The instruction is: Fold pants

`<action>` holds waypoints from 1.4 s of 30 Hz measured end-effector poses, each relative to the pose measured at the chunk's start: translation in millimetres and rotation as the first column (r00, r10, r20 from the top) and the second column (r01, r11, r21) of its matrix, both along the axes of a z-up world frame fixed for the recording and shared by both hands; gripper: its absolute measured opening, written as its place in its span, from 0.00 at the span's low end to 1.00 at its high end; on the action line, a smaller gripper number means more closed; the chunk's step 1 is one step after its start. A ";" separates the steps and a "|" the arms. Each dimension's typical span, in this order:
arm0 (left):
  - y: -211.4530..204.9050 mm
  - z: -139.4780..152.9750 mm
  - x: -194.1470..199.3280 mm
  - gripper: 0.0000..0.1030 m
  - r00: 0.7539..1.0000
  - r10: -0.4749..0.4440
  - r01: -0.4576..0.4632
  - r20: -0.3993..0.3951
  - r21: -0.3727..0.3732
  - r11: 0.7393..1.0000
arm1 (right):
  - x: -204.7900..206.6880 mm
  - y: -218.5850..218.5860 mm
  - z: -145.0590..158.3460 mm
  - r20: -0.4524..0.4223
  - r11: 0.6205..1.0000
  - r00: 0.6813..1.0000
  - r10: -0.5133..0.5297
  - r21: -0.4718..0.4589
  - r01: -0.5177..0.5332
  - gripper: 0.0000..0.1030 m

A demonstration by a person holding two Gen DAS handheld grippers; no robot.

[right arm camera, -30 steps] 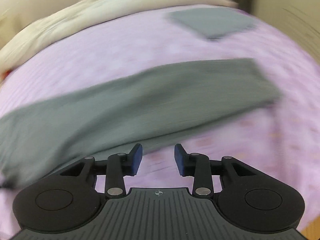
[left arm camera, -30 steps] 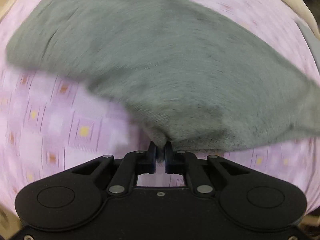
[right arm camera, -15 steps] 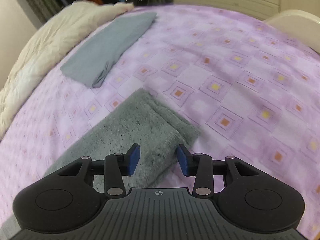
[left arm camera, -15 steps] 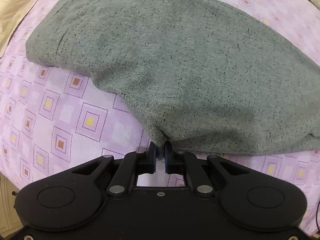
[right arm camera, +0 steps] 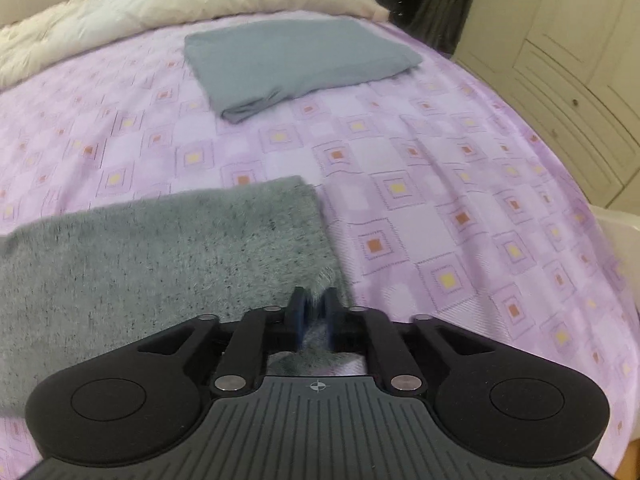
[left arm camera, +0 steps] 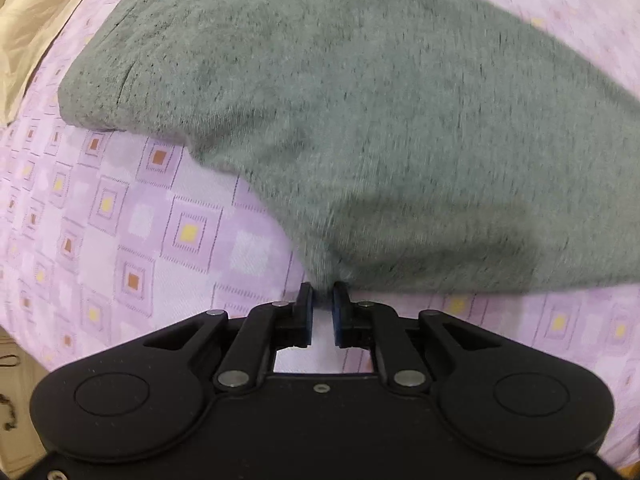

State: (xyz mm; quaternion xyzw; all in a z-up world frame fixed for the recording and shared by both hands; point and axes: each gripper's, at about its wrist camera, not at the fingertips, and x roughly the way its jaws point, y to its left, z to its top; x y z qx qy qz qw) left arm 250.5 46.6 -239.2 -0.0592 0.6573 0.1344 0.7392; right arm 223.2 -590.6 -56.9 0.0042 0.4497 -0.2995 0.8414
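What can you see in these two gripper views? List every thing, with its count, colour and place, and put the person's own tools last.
pants: one pair, speckled grey-green, lying on the bedsheet close in front of both grippers.
folded cloth: one, blue-grey, farther up the bed near the duvet.
bedsheet: one, lilac with orange and yellow squares, covering the bed.
duvet: one, cream, bunched along the far edge of the bed.
cupboard doors: cream, panelled, right of the bed.
left gripper: one, black with blue fingers, nipping the pants' near edge.
right gripper: one, black with blue fingers, pants corner between them.
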 end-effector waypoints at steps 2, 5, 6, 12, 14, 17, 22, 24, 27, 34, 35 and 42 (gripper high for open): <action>-6.7 -1.4 -5.6 0.12 0.999 -0.021 0.021 -0.025 0.024 0.999 | -6.2 5.2 12.3 0.064 0.999 0.998 0.013 -0.034 -0.011 0.32; -17.8 10.4 -19.4 0.12 0.999 -0.029 0.028 0.025 0.040 0.999 | -1.7 17.9 21.6 0.120 0.989 0.982 0.143 -0.047 -0.138 0.33; -21.4 16.9 -22.5 0.12 0.999 -0.023 0.022 0.048 0.027 0.999 | 4.9 21.0 19.5 0.113 0.981 0.975 0.192 -0.041 -0.189 0.33; -52.2 45.1 -15.4 0.12 0.991 0.010 -0.009 0.132 -0.012 1.000 | 58.9 19.5 -19.7 -0.038 0.940 0.939 0.342 0.002 -0.342 0.33; -64.9 50.1 -5.5 0.12 0.989 0.012 -0.009 0.151 -0.021 1.000 | 76.4 7.9 -33.5 -0.111 0.940 0.935 0.338 -0.010 -0.341 0.33; -83.2 57.8 9.9 0.13 0.984 0.000 0.004 0.179 -0.025 1.000 | 86.8 -9.2 -31.7 -0.088 0.945 0.941 0.326 -0.003 -0.328 0.38; -129.1 63.3 38.2 0.13 0.973 -0.078 0.086 0.215 -0.027 0.996 | 67.4 -20.1 -6.4 0.039 0.957 0.956 0.290 0.009 -0.291 0.39; -150.6 59.0 56.4 0.13 0.966 -0.134 0.143 0.221 -0.026 0.989 | 46.2 -27.3 3.7 0.107 0.959 0.957 0.268 0.064 -0.276 0.42; -181.9 53.4 78.4 0.15 0.949 -0.218 0.231 0.228 -0.031 0.972 | 12.2 -38.4 9.4 0.148 0.954 0.961 0.235 0.154 -0.257 0.50; -247.9 39.2 115.7 0.18 0.896 -0.386 0.399 0.219 -0.020 0.917 | -30.0 -63.6 2.6 0.148 0.930 0.984 0.095 0.340 -0.140 0.56; -253.4 36.8 119.0 0.18 0.892 -0.399 0.412 0.214 -0.019 0.911 | -29.9 -68.1 -1.3 0.148 0.918 0.986 0.078 0.375 -0.129 0.57; -276.5 26.6 135.5 0.19 0.879 -0.445 0.452 0.172 -0.005 0.892 | -16.0 -91.0 -24.5 0.198 0.854 0.979 -0.050 0.517 -0.061 0.67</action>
